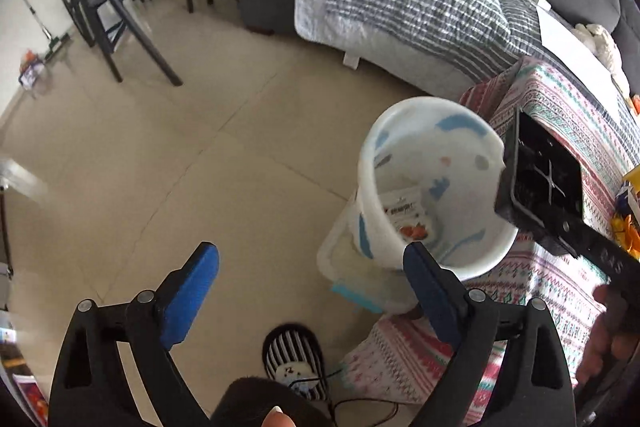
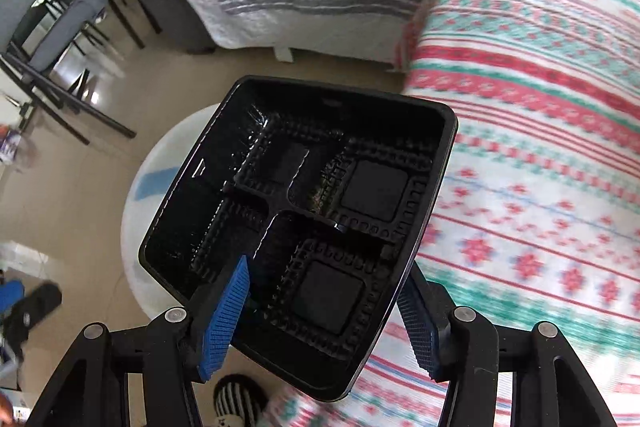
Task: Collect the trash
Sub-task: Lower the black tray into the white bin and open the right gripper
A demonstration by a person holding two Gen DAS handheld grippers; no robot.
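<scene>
1. The step in hand looks like binning the black food tray point(image 2: 304, 227): the right tongs point(image 2: 324, 323) clamp it by its near edge, one pad inside a compartment and one outside the rim.
2. The tray hangs tilted in the air, partly over the white bin point(image 1: 432, 183), between the bin and the desk under its patterned cloth point(image 2: 540, 131).
3. The left tongs point(image 1: 312, 291) stand wide open with nothing between the pads, over the floor point(image 1: 168, 167) just left of the bin.
4. A printed wrapper point(image 1: 408, 215) already lies inside the bin.
5. Next, I judge, the tray must be centred over the bin mouth and tipped edge-first, since it looks nearly as wide as the opening, then released.
</scene>
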